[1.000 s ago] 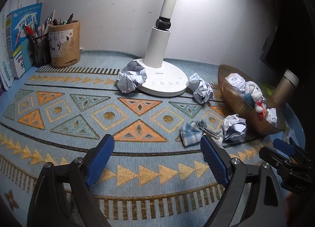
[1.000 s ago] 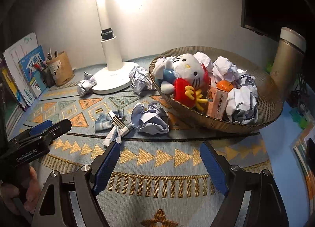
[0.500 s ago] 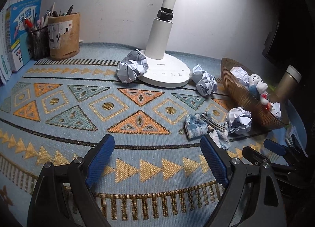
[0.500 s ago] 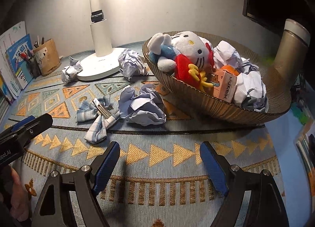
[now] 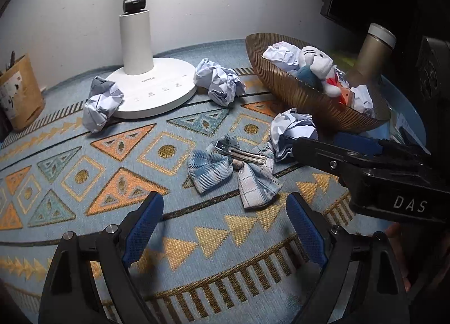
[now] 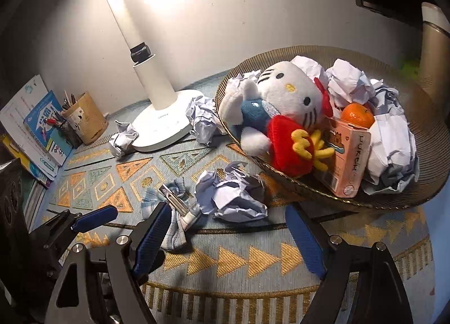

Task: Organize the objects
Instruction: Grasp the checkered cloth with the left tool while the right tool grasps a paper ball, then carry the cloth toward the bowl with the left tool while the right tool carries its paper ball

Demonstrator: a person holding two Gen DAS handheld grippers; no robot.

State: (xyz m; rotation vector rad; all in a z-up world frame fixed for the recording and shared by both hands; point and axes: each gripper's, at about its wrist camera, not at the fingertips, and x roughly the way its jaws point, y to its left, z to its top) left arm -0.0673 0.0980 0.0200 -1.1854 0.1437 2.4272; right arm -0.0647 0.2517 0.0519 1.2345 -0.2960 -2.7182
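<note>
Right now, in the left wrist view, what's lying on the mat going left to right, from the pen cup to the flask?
pen cup → crumpled paper → lamp base → second paper ball → woven basket → metal flask

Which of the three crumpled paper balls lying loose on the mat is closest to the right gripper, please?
The paper ball beside the plaid bow, at the basket's front edge. It lies just ahead of the open right gripper; the other two sit back against the lamp base.

Bare patterned mat [image 5: 180, 242] open before the left gripper [image 5: 225, 225], plaid bow clip [image 5: 233, 168] just ahead, crumpled paper ball [image 6: 233, 194] between right gripper [image 6: 225, 235] jaws and basket [image 6: 323, 192], lamp base [image 5: 157, 93] behind
</note>
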